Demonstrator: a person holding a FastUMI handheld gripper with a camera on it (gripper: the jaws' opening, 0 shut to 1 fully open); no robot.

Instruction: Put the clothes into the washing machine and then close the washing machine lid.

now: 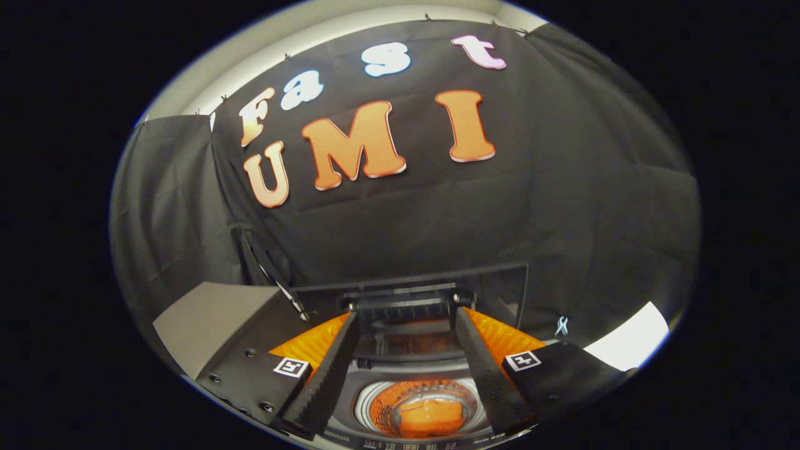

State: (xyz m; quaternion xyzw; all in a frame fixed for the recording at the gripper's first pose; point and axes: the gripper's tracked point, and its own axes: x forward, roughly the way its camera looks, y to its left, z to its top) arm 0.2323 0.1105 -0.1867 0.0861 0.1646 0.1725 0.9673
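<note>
black cloth wall point(437, 212) fills the backdrop, creased, clipped along its top edge. pale ceiling strip point(350, 25) above it at 12 o'clock. grey panel point(206, 319) at 8 o'clock. bright white patch point(631, 344) at 4 o'clock. light is dim and warm.

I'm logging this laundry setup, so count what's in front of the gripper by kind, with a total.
Washing machine, lid raised: 1
Orange clothes in the drum: 1
Gripper, fingers open, holding nothing: 1
Total: 3
</note>
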